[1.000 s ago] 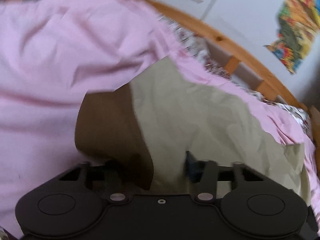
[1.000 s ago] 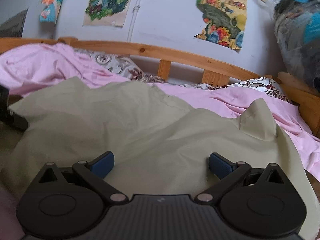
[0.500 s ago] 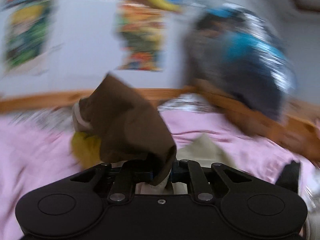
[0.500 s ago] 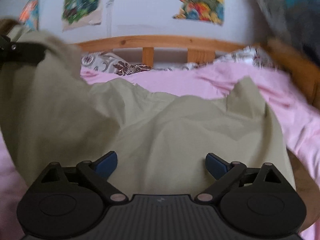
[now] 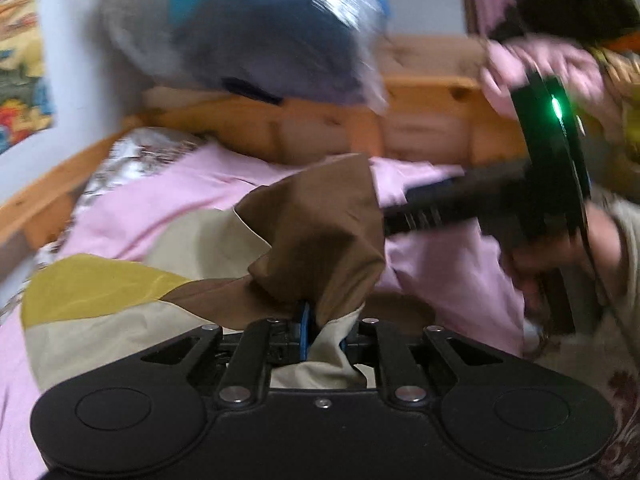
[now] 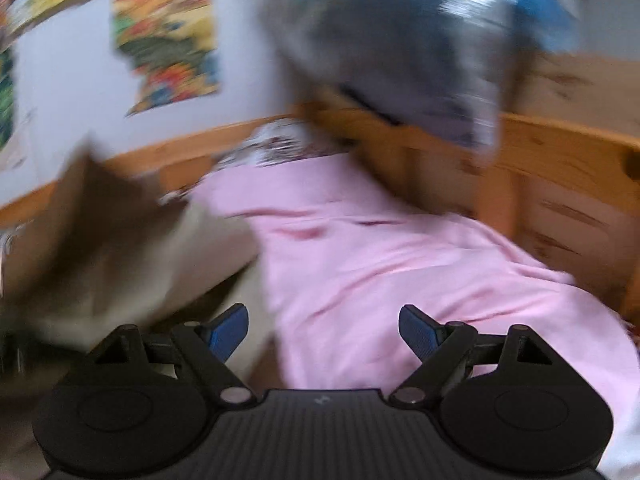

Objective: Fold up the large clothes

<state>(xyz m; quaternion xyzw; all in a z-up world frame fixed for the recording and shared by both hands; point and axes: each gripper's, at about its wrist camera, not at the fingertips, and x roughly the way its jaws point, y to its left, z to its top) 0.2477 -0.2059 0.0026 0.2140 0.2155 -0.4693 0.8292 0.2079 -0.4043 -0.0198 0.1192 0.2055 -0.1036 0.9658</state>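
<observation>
The garment is a large piece in beige, brown and mustard, lying on the pink bed sheet. My left gripper is shut on a bunched brown and beige part of it, which stands up over the fingers. My right gripper is open and empty, over the pink sheet, with the garment blurred to its left. The right gripper's body, with a green light, shows at the right of the left wrist view.
A wooden bed rail runs along the far side and the right. A bulky blue and grey bag sits above the rail. Posters hang on the wall. A patterned pillow lies by the rail.
My left gripper closed on the garment and swung it to the right across the bed. My right gripper also turned right, off the garment and over the pink sheet, staying open.
</observation>
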